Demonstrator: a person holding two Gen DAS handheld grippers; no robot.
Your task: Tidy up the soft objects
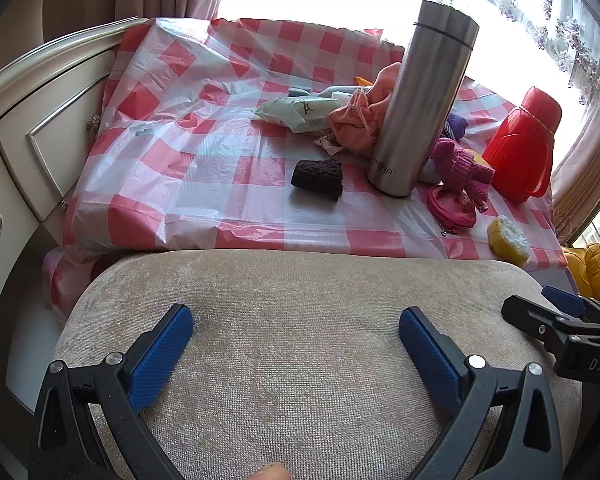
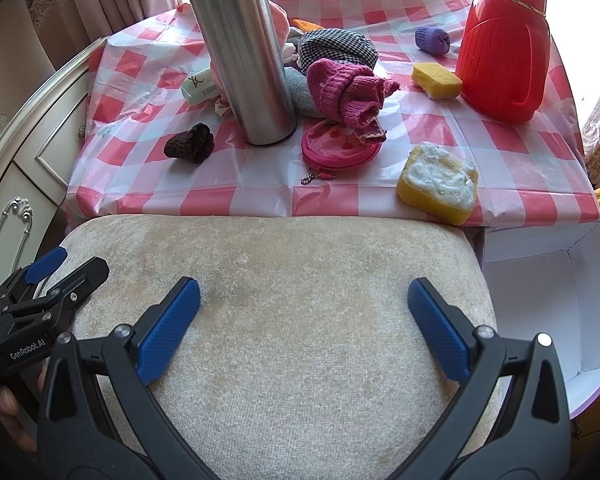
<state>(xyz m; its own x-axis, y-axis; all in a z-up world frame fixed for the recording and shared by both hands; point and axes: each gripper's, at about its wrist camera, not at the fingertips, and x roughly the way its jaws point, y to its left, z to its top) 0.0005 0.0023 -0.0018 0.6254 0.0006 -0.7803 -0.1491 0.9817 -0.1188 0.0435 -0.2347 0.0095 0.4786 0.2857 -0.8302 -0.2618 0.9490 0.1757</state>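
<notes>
Soft items lie on a red-checked table (image 1: 172,184) (image 2: 140,184): a dark rolled sock (image 1: 317,178) (image 2: 190,145), a magenta knit cloth (image 1: 462,166) (image 2: 348,94), a pink pouch (image 1: 450,210) (image 2: 338,146), a yellow sponge (image 1: 508,240) (image 2: 438,182), a second sponge (image 2: 436,80), a purple sock (image 2: 432,40), a checked cloth (image 2: 336,48), an orange cloth (image 1: 360,116). My left gripper (image 1: 296,332) and right gripper (image 2: 304,308) are both open and empty over a beige cushion (image 1: 300,320) (image 2: 280,280), short of the table.
A tall steel flask (image 1: 420,100) (image 2: 244,48) and a red jug (image 1: 522,144) (image 2: 504,44) stand among the items. A tissue pack (image 1: 296,114) lies behind. An open white box (image 2: 548,300) sits right of the cushion. A cream cabinet (image 1: 40,128) is left.
</notes>
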